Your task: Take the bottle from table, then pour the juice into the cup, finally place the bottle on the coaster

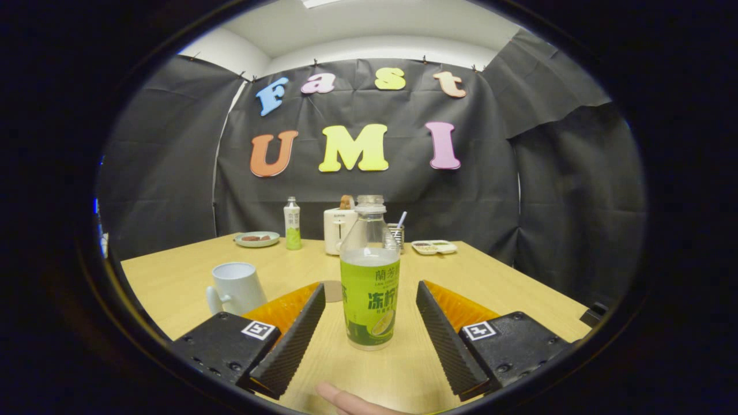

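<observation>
We have the gripper (369, 320) with its 2 fingers spread wide, gripping nothing. The bottle (369, 276) stands upright on the table (507, 288), dead ahead and centred in the gap between the fingers, just beyond their tips; neither finger touches it. Its long axis runs vertical, square to the line of the fingers, so we judge the coming move to be a short straight push forward until the fingers flank the labelled body, then a close. The cap looks to be off (hard to be sure), and the juice reaches a little above the label, so a tilt during the grasp could spill.

The cup (236, 287) sits on the near left, just beyond the left finger, handle toward us. The coaster (332, 291) lies flat behind the left fingertip, left of the bottle and partly hidden.

Count:
- 2 bottles: the task one, plus 1 second bottle (292, 223) at the far left
- 1 cup
- 1 coaster
- 1 plate (257, 238) far left, with food on it
- 1 toaster (339, 229) behind the bottle
- 1 small holder (397, 233) with a utensil
- 1 divided tray (434, 247) far right
- 1 fingertip (340, 399) of the person, nearest us, below the fingers
</observation>
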A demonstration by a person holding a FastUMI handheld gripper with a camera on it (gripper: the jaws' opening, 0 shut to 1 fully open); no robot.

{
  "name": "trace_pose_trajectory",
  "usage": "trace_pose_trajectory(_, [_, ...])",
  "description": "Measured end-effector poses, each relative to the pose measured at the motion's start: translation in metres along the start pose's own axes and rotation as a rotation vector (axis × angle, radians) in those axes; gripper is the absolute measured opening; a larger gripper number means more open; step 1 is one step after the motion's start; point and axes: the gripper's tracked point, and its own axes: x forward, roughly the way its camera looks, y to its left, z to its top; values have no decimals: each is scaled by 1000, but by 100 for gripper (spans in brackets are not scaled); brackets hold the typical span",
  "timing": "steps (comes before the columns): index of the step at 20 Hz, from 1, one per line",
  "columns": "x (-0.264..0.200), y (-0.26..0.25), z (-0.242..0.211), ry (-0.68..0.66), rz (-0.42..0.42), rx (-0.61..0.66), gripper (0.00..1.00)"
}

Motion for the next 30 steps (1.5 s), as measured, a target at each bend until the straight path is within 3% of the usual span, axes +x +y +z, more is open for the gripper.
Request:
trace_pose_trajectory(12, [72,-8,10,-15,-61,-23,100])
trace_pose_trajectory(13, [71,-5,12,-21,-40,7,82])
trace_pose_trajectory(15, [67,3,13,-1,4,43,82])
trace_pose_trajectory(17, [59,-4,21,-5,-23,43,81])
trace_pose_trajectory(24, [42,-21,54,3,-100,-108,82])
trace_pose_trajectory(30, [26,-21,87,-1,-115,-240,83])
